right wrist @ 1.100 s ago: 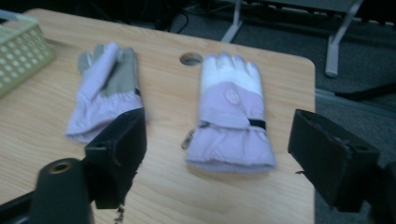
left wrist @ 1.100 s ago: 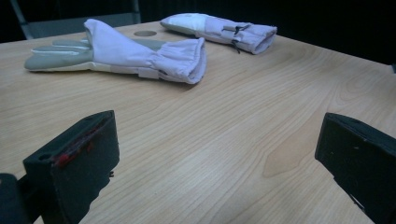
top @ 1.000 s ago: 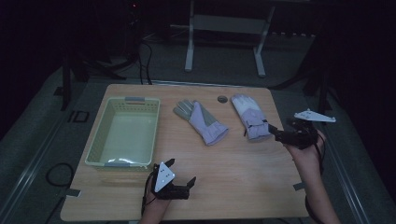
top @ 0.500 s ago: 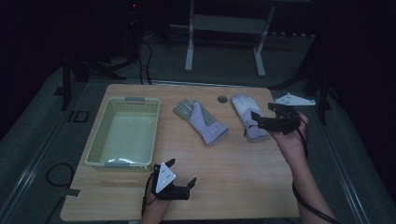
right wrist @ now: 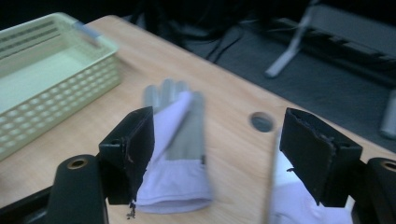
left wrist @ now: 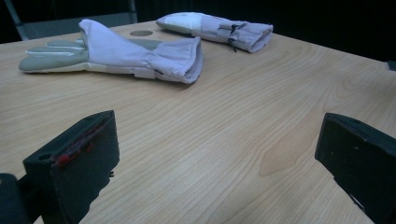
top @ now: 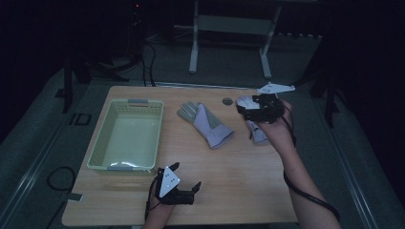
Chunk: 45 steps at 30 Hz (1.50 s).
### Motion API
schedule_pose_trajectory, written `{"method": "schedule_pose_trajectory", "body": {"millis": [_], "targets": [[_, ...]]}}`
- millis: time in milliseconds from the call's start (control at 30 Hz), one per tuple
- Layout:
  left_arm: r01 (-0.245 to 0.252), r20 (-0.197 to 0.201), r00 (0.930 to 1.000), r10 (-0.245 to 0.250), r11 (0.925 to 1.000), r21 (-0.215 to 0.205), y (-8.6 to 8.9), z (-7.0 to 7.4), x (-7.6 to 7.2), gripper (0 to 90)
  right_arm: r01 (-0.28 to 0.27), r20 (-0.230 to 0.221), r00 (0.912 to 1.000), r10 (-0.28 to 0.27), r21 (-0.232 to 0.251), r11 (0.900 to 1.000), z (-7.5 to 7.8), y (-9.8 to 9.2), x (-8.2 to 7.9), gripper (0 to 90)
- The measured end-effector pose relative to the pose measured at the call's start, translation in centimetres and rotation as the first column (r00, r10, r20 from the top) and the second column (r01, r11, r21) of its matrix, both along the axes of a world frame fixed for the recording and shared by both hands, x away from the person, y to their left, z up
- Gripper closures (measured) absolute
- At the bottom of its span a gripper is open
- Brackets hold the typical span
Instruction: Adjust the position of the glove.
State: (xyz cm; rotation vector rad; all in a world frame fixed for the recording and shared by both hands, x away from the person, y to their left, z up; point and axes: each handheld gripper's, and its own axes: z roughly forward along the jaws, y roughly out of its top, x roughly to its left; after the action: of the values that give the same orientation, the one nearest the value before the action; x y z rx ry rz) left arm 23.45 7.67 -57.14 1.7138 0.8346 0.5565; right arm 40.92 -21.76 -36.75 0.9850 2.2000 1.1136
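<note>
Glove (top: 258,131) lay under my right gripper (top: 244,110) — jaws wide, just narrowing, nothing gripped — next, lowering onto it to pinch.

The pale wooden table (left wrist: 243,140) shows smooth, faintly glossy grain between the left gripper's jaws. Ahead of them, two lilac-and-grey cloth gloves (left wrist: 135,53) (left wrist: 219,29) look soft and matt. Left of the right gripper, the pale green perforated basket (right wrist: 51,88) appears smooth plastic.
</note>
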Motion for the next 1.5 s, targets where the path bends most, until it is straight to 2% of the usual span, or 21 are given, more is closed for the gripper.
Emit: {"method": "schedule_pose_trajectory", "body": {"millis": [133, 300, 533, 600, 800, 833, 867, 933, 967, 1000, 1133, 1233, 1300, 1500], "targets": [[0.001, 0.006, 1.0, -0.001, 1.0, 0.007, 0.0, 0.0, -0.1, 0.1, -0.016, -0.017, 0.9997, 0.016, -0.001, 1.0, -0.4, 1.3, 1.1, 29.1], [0.007, 0.003, 1.0, -0.007, 1.0, 0.004, 0.0, 0.0, 0.0, 0.1, -0.047, -0.067, 0.9966, 0.048, 0.007, 0.999, -1.5, 3.1, 2.5, 31.2], [0.009, 0.005, 0.9999, -0.009, 0.9999, 0.005, 0.0, 0.0, -0.1, 0.1, -0.055, -0.119, 0.9917, 0.047, -0.066, 0.996, -4.4, 5.6, 4.3, 33.0], [0.01, 0.005, 0.9999, -0.01, 0.9999, 0.005, 0.0, 0.0, -0.1, 0.1, -0.051, -0.128, 0.9909, 0.041, -0.083, 0.995, -5.2, 6.1, 4.8, 35.9], [0.012, 0.005, 0.9999, -0.012, 0.9999, 0.001, 0.0, 0.0, 0.0, 0.0, -0.065, -0.173, 0.9839, 0.047, -0.1, 0.993, -7.0, 7.3, 6.2, 36.0], [0.011, 0.005, 0.9999, -0.011, 0.9999, 0.001, 0.0, 0.0, -0.1, 0.0, -0.074, -0.192, 0.9798, 0.053, -0.1, 0.992, -7.5, 7.6, 6.6, 36.3], [0.011, 0.005, 0.9999, -0.011, 0.9999, 0.001, 0.0, 0.0, -0.1, 0.0, -0.073, -0.206, 0.9774, 0.046, -0.125, 0.99, -8.3, 8.0, 7.2, 39.5], [0.012, 0.006, 0.9999, -0.012, 0.9999, 0.002, 0.0, 0.0, -0.1, 0.1, -0.066, -0.208, 0.9773, 0.037, -0.136, 0.989, -8.6, 8.1, 7.4, 40.6], [0.013, 0.004, 0.9999, -0.013, 0.9999, -0.001, 0.0, 0.0, 0.0, 0.1, -0.072, -0.233, 0.9719, 0.037, -0.146, 0.987, -9.3, 8.3, 7.9, 42.5], [0.014, 0.002, 0.9999, -0.014, 0.9999, -0.003, 0.0, 0.0, 0.0, 0.1, -0.062, -0.232, 0.9724, 0.025, -0.155, 0.986, -9.6, 8.4, 8.2, 44.4], [0.016, -0.001, 0.9999, -0.016, 0.9998, -0.01, 0.0, 0.0, 0.0, 0.1, -0.077, -0.267, 0.963, 0.033, -0.158, 0.984, -10.6, 8.6, 9.1, 47.4], [0.017, 0.005, 0.9998, -0.017, 0.9999, -0.003, 0.0, 0.0, -0.1, 0.1, -0.072, -0.274, 0.9612, 0.031, -0.142, 0.987, -11.2, 8.5, 9.5, 51.2], [0.017, 0.005, 0.9998, -0.017, 0.9998, -0.003, 0.0, 0.0, -0.1, 0.1, -0.068, -0.282, 0.9593, 0.021, -0.157, 0.985, -11.9, 8.6, 9.8, 53.4], [0.012, 0.005, 0.9999, -0.012, 0.9999, -0.004, 0.0, 0.0, -0.1, 0.1, -0.072, -0.312, 0.9501, 0.009, -0.19, 0.979, -14.0, 9.0, 10.5, 52.8]]}}
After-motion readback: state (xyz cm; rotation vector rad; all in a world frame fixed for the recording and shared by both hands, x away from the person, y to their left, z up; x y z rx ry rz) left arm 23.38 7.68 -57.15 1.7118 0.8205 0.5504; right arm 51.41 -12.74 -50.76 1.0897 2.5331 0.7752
